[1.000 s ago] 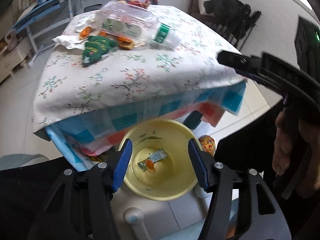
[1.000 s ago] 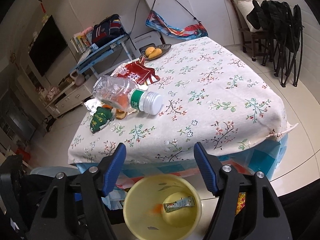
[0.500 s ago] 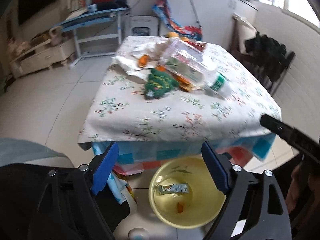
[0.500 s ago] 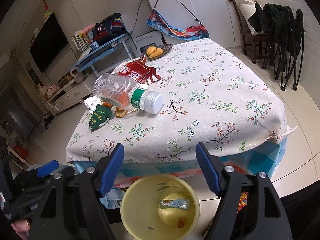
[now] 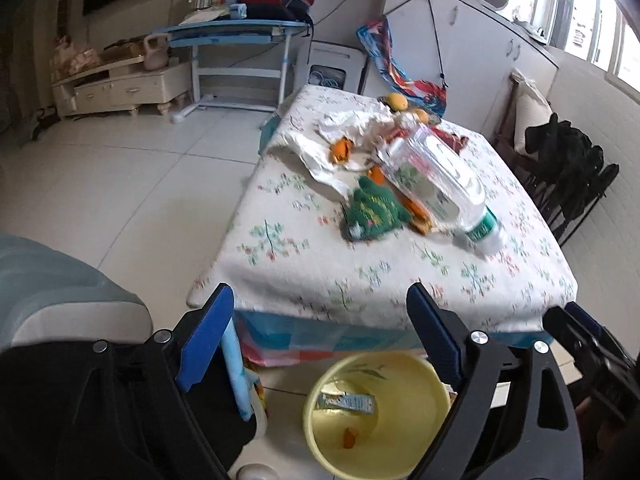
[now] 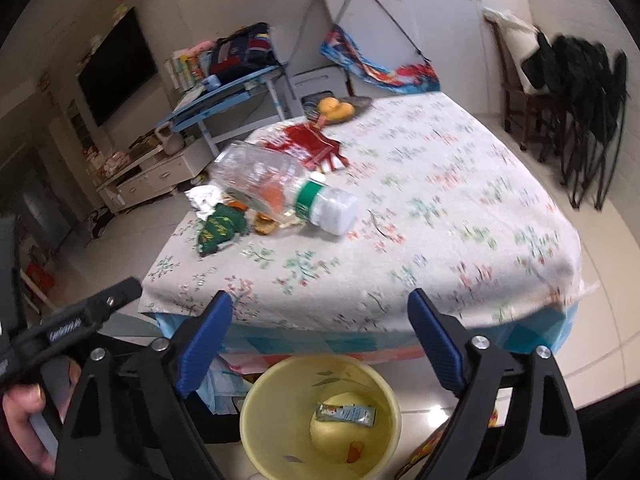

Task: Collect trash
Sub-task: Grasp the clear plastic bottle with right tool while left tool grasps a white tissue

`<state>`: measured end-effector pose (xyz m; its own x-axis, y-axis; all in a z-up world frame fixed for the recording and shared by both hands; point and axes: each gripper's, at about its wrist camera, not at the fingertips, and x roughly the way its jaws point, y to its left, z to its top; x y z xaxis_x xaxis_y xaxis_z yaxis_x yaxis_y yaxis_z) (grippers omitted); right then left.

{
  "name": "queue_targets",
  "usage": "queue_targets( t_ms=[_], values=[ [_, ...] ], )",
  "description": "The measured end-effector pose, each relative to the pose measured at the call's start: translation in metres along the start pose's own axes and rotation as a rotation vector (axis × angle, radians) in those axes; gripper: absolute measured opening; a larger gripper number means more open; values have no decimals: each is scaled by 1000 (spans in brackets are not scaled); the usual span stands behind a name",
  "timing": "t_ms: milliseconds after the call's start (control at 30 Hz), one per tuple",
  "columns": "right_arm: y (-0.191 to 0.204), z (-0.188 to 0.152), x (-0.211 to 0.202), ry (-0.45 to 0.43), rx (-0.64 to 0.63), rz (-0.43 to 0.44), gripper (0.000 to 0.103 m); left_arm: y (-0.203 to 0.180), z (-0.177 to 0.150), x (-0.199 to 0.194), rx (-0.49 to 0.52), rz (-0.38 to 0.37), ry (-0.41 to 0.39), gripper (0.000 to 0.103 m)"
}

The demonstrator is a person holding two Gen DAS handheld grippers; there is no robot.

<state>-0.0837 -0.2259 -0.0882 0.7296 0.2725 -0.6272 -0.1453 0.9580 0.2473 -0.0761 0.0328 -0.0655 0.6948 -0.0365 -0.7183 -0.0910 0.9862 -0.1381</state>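
Between drops, both tools empty over the bin

I held my left tool (image 5: 320,344) and right tool (image 6: 320,344) tilted down at the frames' lower middle, jaws just spread wide with nothing between them. The yellow bin (image 6: 260,432) at bottom centre already held a wrapper (image 6: 346,414). The bottle (image 6: 280,188), green packet (image 5: 374,212) and peels lay mid-frame on the tabletop (image 6: 440,208), so I judged the next move a reach forward.

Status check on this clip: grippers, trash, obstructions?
Left gripper and right gripper open, empty, jaws just opening. Wrapper in yellow bin; plastic bottle, green packet remain on table. Nothing blocking.
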Motion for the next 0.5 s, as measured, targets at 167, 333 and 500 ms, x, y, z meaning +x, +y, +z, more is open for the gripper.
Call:
queue_targets(
  t_ms=[167, 333, 500],
  values=[
    [18, 23, 8, -6, -151, 0, 91, 4, 25, 7, 4, 21, -8, 85],
    [24, 41, 23, 9, -263, -14, 91, 19, 51, 21, -35, 34, -3, 85],
    [29, 49, 37, 22, -343, -22, 92, 30, 67, 36, -85, 34, 19, 85]
  ],
)
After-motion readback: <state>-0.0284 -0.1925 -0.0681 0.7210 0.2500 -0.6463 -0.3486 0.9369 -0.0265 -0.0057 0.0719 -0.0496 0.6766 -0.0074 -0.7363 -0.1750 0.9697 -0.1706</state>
